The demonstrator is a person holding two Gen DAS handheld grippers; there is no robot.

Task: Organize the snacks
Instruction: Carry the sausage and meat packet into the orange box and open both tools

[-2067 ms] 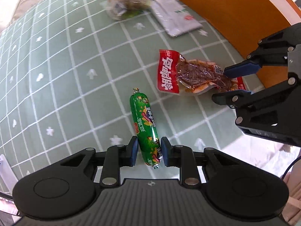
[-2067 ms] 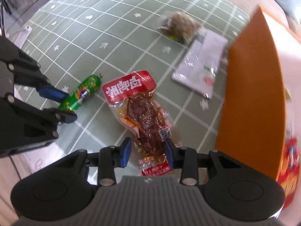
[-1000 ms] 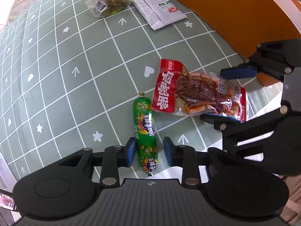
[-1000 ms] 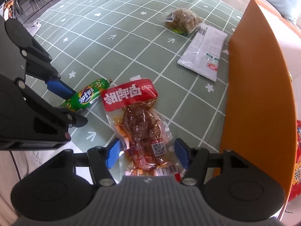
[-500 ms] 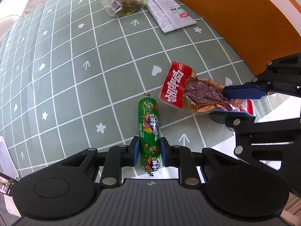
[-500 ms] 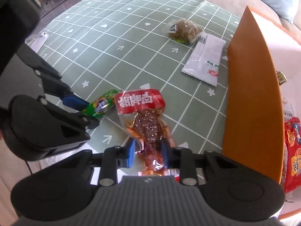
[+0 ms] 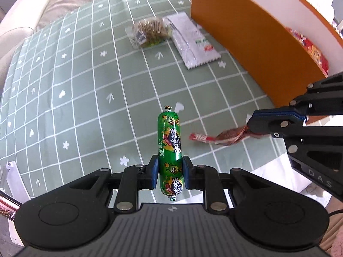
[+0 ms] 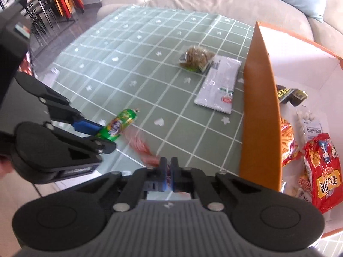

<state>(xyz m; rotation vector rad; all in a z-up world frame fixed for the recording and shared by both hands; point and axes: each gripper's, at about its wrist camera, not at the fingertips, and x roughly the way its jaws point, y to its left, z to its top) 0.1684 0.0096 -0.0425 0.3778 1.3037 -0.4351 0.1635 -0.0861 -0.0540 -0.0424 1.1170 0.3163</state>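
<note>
snacks [image 8: 323, 171] lie in orange box [image 8: 260, 115], perhaps five packs.

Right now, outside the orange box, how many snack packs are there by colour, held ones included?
Green sausage: 1, in the left gripper
Red meat pack: 1, in the right gripper
White flat packet: 1, on the tablecloth
Clear pack with brown contents: 1, on the tablecloth
Total: 4

Bright, even daylight fills both my fisheye views, edges bowed. My right view smears with motion, the red packet [image 8: 142, 147] a streak; my left stays sharper.
</note>
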